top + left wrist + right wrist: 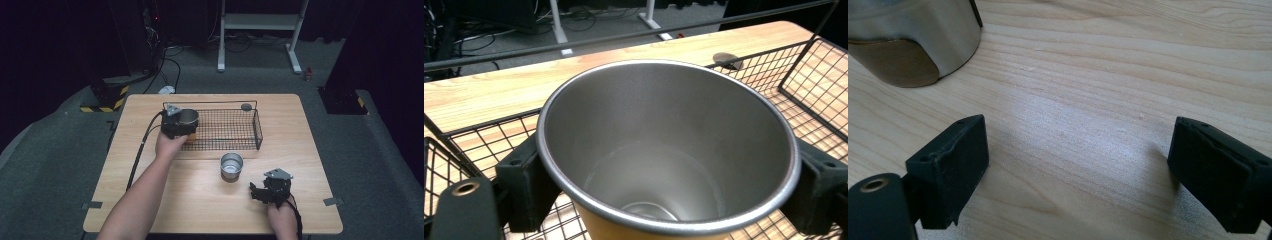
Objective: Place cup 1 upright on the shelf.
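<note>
Over wire basket (235,131): left fingers (514,185) grip empty cup (669,145) (steel); right fingers (953,165) wide.

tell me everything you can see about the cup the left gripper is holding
The cup is a round metal tumbler, brushed grey inside with a rolled rim and an orange-tan outer wall. It is empty and about upright, tapering to its base. The left gripper clamps it from both sides, over the left end of the wire basket.
</note>
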`<control>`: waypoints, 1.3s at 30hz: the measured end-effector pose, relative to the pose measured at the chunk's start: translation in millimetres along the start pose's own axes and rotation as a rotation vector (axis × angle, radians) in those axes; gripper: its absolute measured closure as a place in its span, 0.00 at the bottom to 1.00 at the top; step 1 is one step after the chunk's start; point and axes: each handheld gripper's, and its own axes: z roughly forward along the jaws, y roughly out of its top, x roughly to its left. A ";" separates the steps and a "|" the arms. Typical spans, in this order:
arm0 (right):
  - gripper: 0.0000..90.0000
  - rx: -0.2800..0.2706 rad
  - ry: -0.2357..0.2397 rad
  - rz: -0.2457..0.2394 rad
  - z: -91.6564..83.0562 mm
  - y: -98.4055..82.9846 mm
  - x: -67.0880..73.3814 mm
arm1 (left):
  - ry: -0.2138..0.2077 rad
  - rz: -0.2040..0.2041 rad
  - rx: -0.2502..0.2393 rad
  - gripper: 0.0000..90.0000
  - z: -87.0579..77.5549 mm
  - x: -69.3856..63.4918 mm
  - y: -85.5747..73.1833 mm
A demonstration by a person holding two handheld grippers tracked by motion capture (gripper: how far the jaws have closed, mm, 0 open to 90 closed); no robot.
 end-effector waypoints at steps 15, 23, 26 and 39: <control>0.10 0.000 0.000 -0.001 0.0 0.0 0.0 | 0.015 0.003 0.026 0.15 7.3 3.0 -6.0; 0.10 -0.001 0.000 -0.001 0.0 0.0 -0.1 | 0.016 0.007 0.029 0.14 6.3 4.7 -7.5; 0.10 -0.001 -0.001 -0.001 0.1 0.0 0.0 | 0.016 0.012 0.030 0.14 6.1 4.2 -7.9; 0.10 -0.001 -0.001 0.000 0.0 0.0 0.1 | 0.027 0.042 0.034 0.15 4.2 0.1 -10.7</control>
